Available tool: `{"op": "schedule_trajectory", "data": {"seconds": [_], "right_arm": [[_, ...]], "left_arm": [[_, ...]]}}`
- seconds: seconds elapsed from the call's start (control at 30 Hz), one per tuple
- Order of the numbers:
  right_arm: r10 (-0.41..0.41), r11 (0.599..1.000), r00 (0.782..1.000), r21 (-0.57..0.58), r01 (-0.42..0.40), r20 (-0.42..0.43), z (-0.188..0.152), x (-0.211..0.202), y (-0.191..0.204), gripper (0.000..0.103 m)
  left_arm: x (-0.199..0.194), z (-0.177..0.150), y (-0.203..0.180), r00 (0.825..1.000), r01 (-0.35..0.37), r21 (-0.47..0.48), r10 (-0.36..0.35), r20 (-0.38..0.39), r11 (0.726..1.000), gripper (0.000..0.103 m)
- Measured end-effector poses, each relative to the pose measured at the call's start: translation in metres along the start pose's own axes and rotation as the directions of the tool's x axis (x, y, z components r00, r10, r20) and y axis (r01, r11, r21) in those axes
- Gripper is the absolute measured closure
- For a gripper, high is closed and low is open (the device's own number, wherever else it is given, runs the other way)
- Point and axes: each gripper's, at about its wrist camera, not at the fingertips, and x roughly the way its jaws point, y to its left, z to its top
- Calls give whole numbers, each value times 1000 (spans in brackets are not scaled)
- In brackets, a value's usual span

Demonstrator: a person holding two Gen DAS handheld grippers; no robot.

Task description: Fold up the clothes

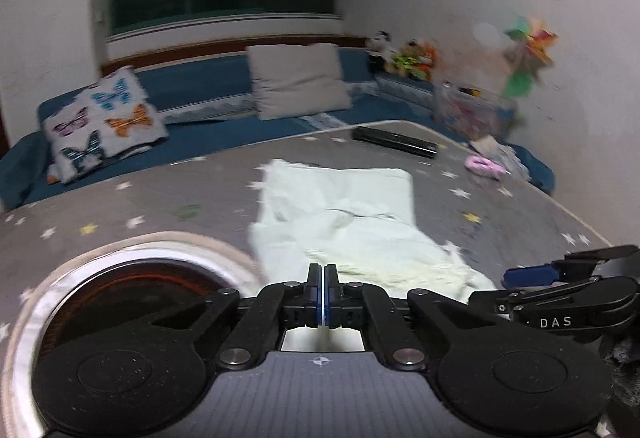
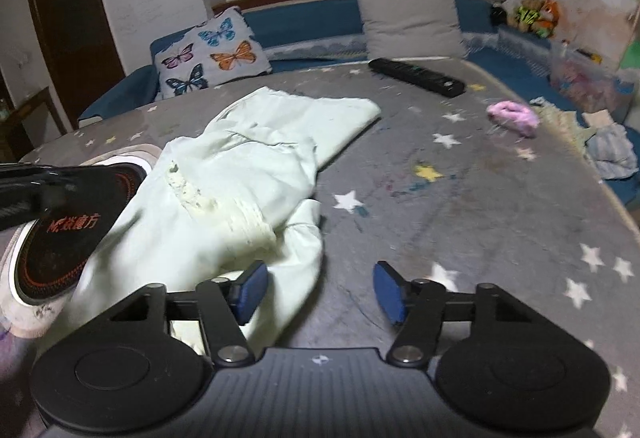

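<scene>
The left gripper (image 1: 322,274) is seen with its blue pads pressed flat together; whether any cloth is pinched between them cannot be told, as the tips sit right at the near edge of the pale green garment (image 1: 340,213). The right gripper (image 2: 320,292) is seen with its pads apart, the left pad resting against a fold of the garment (image 2: 224,189) and the right pad over bare tabletop; nothing is clamped.

The garment is spread, crumpled and partly folded over itself, on the grey star-printed table cover (image 2: 460,197), with one end stretched toward the far side. Its near left edge is lapped over a round black-topped appliance with a white rim (image 2: 56,242), which lies just beside the left gripper and crowds that side. Farther off on the table, a black remote control (image 2: 416,75) and a pink fluffy item (image 2: 514,115) are found, well apart from the garment.

Beyond the table, a blue sofa (image 2: 304,25) carries a butterfly cushion (image 2: 210,51) and a plain beige cushion (image 2: 410,21); soft toys (image 2: 528,13) are lined up at its right end. Much of the left wrist view is smeared by blur, and the colourful objects at its right wall cannot be made out.
</scene>
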Motion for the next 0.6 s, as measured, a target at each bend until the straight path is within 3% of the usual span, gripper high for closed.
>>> {"op": "schedule_trajectory", "data": {"seconds": [0.13, 0.2, 0.37, 0.47, 0.53, 0.6], "right_arm": [[3, 1000, 1000, -8, -3, 1, 5, 14, 4, 59], [9, 1000, 1000, -4, -9, 0, 9, 17, 3, 70], [26, 1000, 1000, 3, -26, -1, 16, 17, -3, 72], [56, 998, 998, 15, -56, -6, 20, 14, -9, 71], [55, 998, 999, 12, -55, -3, 22, 12, -12, 71], [53, 999, 999, 10, -53, -2, 23, 11, -14, 71]], "left_arm": [[-7, 0, -11, 998, 66, 56, -66, 0, 996, 102], [-5, -1, -26, 993, 117, 104, -116, -14, 988, 100], [12, -11, -66, 981, 191, 222, -182, -61, 956, 97], [25, -15, -80, 979, 202, 261, -185, -88, 944, 81], [32, -17, -87, 980, 193, 284, -173, -95, 939, 63], [38, -20, -92, 981, 191, 303, -169, -100, 933, 62]]}}
